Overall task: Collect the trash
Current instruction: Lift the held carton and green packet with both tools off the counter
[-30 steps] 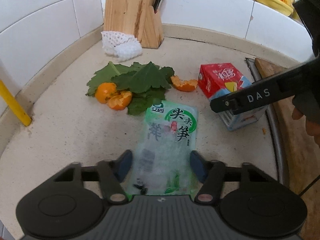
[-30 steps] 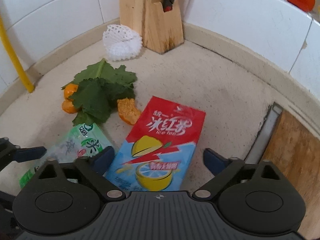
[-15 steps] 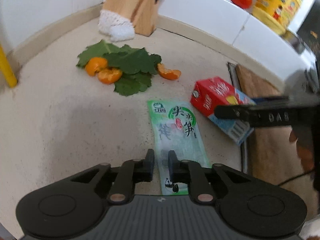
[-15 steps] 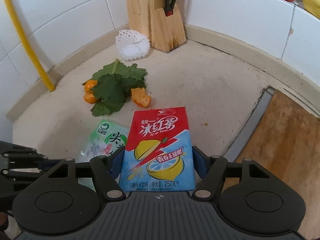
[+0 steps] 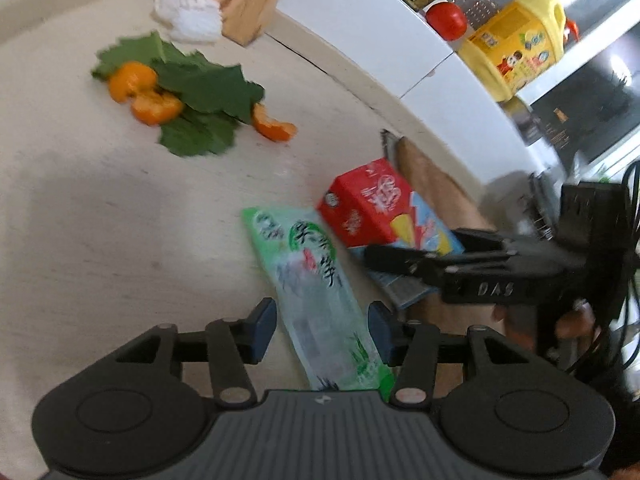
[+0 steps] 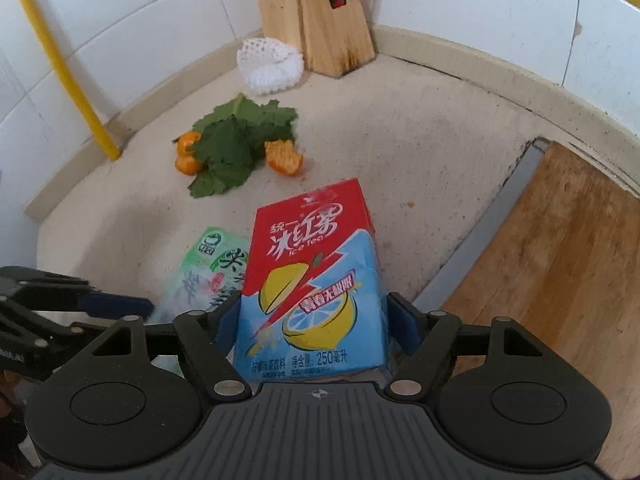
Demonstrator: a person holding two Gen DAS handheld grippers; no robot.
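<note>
A green snack packet (image 5: 316, 280) lies flat on the beige counter (image 5: 100, 220), its near end between the pads of my left gripper (image 5: 321, 330). The jaws are opening and neither pad presses on it. A red and blue ice tea carton (image 6: 316, 264) lies beside the packet (image 6: 212, 268). My right gripper (image 6: 314, 320) straddles its near end, jaws opening, pads close to its sides with a thin gap on the right. Green leaves with orange peels (image 6: 240, 140) and a white foam net (image 6: 268, 64) lie farther back.
A wooden knife block (image 6: 320, 20) stands in the tiled corner, a yellow pipe (image 6: 68, 68) at the left wall. A wooden cutting board (image 6: 540, 260) lies right of the carton. A tomato (image 5: 446, 20) and yellow oil bottle (image 5: 516, 48) sit on the ledge.
The left jaws narrowed over the packet, then spread again, while that gripper rolled and swung right. The right gripper moved forward, so the carton sits deeper between its fingers.
</note>
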